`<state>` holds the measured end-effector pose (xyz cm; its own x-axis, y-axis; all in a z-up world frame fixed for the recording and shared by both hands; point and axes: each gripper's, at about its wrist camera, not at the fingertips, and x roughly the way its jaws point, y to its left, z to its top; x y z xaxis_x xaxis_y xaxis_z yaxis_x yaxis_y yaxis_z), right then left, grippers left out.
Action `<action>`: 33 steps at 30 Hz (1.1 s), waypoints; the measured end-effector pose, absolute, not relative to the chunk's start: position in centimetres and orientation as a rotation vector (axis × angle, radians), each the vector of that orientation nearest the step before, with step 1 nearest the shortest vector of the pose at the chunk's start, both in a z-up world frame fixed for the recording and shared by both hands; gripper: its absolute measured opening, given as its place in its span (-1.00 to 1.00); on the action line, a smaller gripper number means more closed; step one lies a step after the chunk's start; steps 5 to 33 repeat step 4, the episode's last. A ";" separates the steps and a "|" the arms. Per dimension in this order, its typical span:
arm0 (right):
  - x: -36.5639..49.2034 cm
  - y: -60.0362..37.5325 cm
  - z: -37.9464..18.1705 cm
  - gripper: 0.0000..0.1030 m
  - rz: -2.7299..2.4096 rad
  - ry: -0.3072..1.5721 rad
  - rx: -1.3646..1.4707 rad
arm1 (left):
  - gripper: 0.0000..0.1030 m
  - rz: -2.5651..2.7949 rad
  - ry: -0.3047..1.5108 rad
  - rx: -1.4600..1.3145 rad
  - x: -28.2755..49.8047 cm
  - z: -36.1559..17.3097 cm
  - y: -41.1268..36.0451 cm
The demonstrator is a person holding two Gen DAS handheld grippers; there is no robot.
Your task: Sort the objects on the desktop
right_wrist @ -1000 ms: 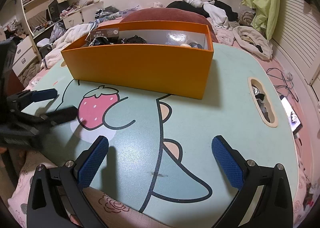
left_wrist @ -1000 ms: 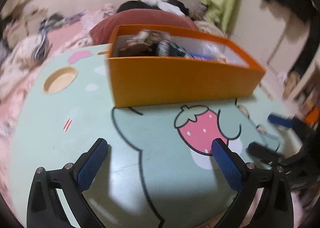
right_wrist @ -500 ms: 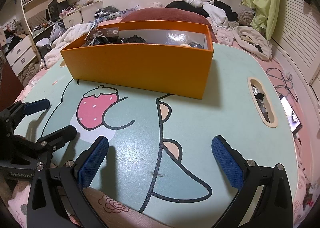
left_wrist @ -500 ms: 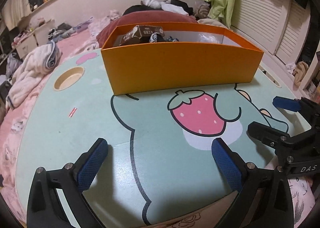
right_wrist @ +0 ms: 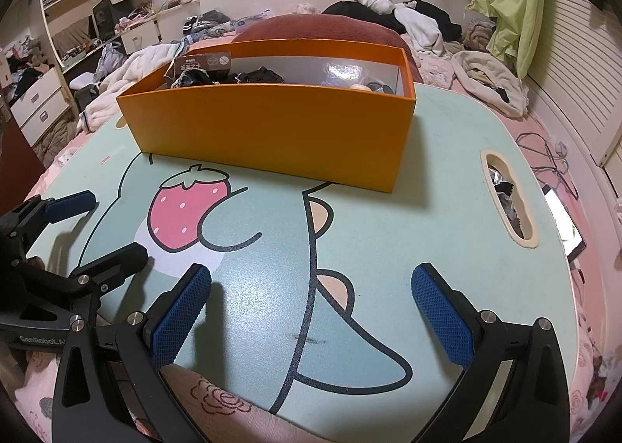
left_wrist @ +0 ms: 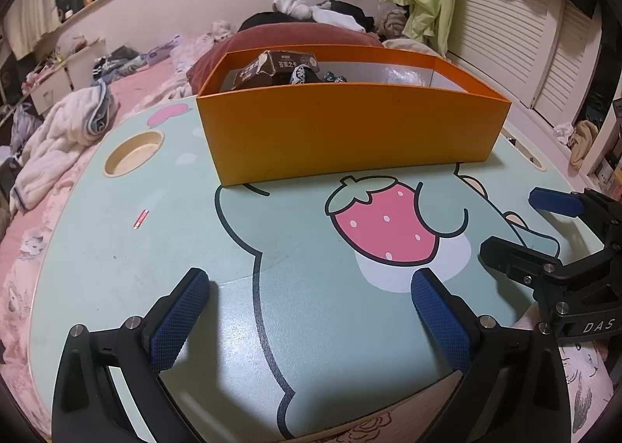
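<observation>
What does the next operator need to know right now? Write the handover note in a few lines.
Left gripper: open, empty, over the near edge of the table.
Right gripper: open, empty, beside it.
Orange box stands at the far side of the table, holding a brown carton and dark items.
Done: no loose objects show on the tabletop apart from a small red strip.
Left: check that strip; otherwise sorting looks finished.
</observation>
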<state>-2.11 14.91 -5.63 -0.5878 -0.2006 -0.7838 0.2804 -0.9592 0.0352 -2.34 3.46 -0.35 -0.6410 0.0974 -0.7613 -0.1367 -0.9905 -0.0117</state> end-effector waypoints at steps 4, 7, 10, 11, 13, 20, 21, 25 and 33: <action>-2.1 15.0 -5.6 0.99 -2.577 0.131 1.255 | 0.99 2.736 0.070 -1.261 -2.4 -0.4 3.5; -2.1 15.0 -5.6 0.99 -2.577 0.131 1.255 | 0.99 2.736 0.070 -1.261 -2.4 -0.4 3.5; -2.1 15.0 -5.6 0.99 -2.577 0.131 1.255 | 0.99 2.736 0.070 -1.261 -2.4 -0.4 3.5; -2.1 15.0 -5.6 0.99 -2.577 0.131 1.255 | 0.99 2.736 0.070 -1.261 -2.4 -0.4 3.5; -2.1 15.0 -5.6 0.99 -2.577 0.131 1.255 | 0.99 2.736 0.070 -1.261 -2.4 -0.4 3.5; -2.1 15.0 -5.6 0.99 -2.577 0.131 1.255 | 0.99 2.736 0.070 -1.261 -2.4 -0.4 3.5; -2.1 15.0 -5.6 0.99 -2.577 0.131 1.255 | 0.99 2.736 0.070 -1.261 -2.4 -0.4 3.5; -2.1 15.0 -5.6 0.99 -2.577 0.131 1.255 | 0.99 2.736 0.070 -1.261 -2.4 -0.4 3.5; -2.1 15.0 -5.6 0.99 -2.577 0.131 1.255 | 0.99 2.736 0.070 -1.261 -2.4 -0.4 3.5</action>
